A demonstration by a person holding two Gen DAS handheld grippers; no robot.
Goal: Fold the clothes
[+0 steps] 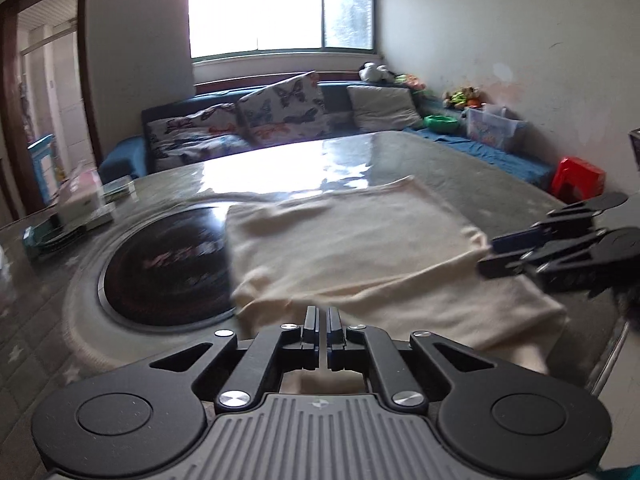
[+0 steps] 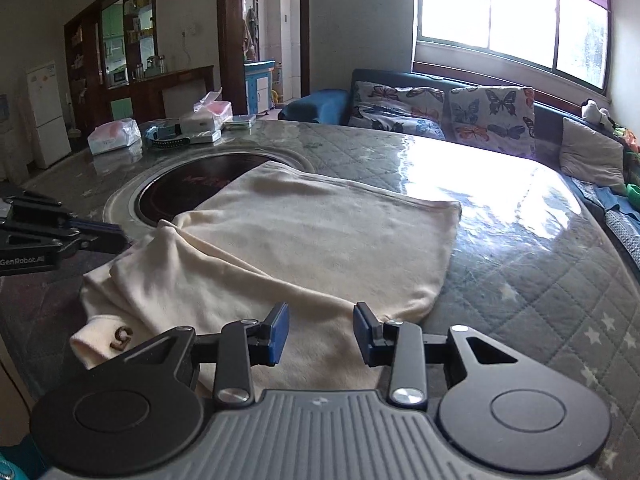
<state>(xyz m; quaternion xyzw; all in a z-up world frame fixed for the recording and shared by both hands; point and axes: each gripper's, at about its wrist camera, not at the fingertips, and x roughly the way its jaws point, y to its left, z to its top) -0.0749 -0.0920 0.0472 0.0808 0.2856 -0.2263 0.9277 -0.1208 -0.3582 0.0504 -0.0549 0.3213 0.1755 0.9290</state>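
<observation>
A cream garment (image 1: pixel 352 240) (image 2: pixel 320 240) lies partly folded on the table, one layer doubled over another. A cuff with a small brown mark (image 2: pixel 120 340) hangs at the near left corner. My left gripper (image 1: pixel 322 316) (image 2: pixel 125 240) is shut, and it appears to pinch the garment's left edge, where the cloth rises in a ridge toward its tips. My right gripper (image 2: pixel 322 334) (image 1: pixel 490 254) hovers over the garment's near right part. Its blue pads (image 2: pixel 278 332) stand apart and press on nothing.
The table (image 2: pixel 540 280) has a grey quilted cover under glossy plastic and a round dark hob (image 1: pixel 160 268) (image 2: pixel 192 188) set in it, partly under the garment. Boxes and packets (image 2: pixel 188 124) sit at its far left. A sofa with butterfly cushions (image 1: pixel 280 104) and a red stool (image 1: pixel 576 178) lie beyond.
</observation>
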